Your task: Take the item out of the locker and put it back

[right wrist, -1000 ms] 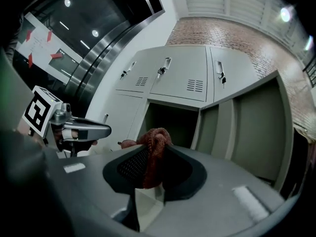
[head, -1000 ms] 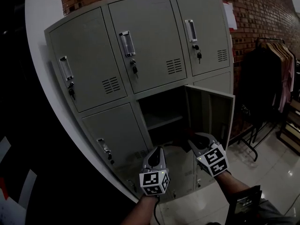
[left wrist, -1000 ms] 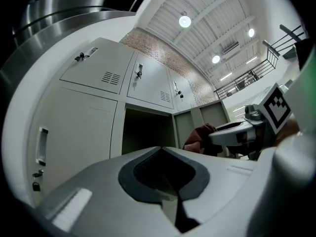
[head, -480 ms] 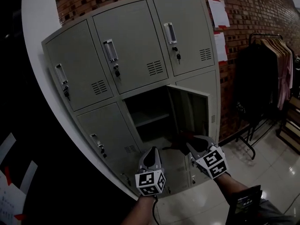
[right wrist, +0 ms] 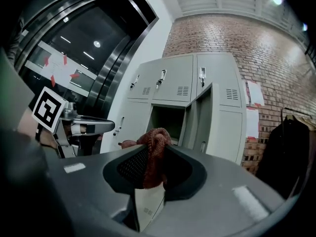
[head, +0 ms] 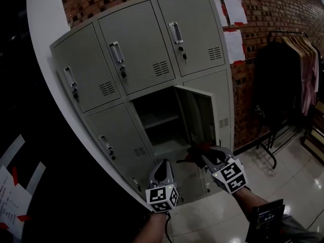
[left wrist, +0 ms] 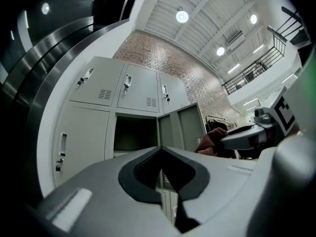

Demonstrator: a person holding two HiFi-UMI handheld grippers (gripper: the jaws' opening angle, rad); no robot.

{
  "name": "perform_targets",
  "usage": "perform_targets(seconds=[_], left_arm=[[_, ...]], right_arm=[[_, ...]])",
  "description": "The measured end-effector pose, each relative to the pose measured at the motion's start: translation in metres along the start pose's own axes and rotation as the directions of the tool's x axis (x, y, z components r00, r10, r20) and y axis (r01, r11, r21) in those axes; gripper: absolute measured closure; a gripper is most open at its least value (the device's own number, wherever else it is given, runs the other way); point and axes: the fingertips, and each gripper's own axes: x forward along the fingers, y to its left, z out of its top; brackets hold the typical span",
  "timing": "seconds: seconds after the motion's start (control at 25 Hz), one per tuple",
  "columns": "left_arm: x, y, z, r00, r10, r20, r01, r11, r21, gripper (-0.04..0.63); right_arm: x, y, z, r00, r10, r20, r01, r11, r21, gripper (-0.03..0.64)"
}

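Ahead, open locker door (head: pixel 200 118), clothes rack (head: pixel 291 75).

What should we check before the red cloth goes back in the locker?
1. Cloth held tight: ok. The red cloth is pinched between the fingers of the right gripper.
2. Locker door open: ok. The door of the lower middle compartment stands swung out to the right.
3. Room inside: cannot tell. The shelf and floor look bare, but the back is too dark to see.
4. Other hand out of the way: ok. The left gripper is shut, holds nothing and sits to the left of the opening.
5. Loose end: not ok. Part of the cloth hangs outside the fingers and might catch on the door edge.
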Motion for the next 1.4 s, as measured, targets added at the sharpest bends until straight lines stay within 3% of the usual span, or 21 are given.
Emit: perform_targets(seconds=[0.84,1.4], left_arm=[[-0.043,0.028,0.014,1.0,-0.03,0.002,0.03,0.999,0.023,0.601],[-0.045,0.027,0.025,0.999,-0.04,0.032,0.039,0.999,0.025,0.598]], right_arm=[[-0.009,0.054,0.021,1.0,-0.031,0.006,0.031,1.0,-0.004,0.525],[-0.008,0.053,0.029,0.999,-0.037,0.011,0.037,0.999,-0.012,0.525]])
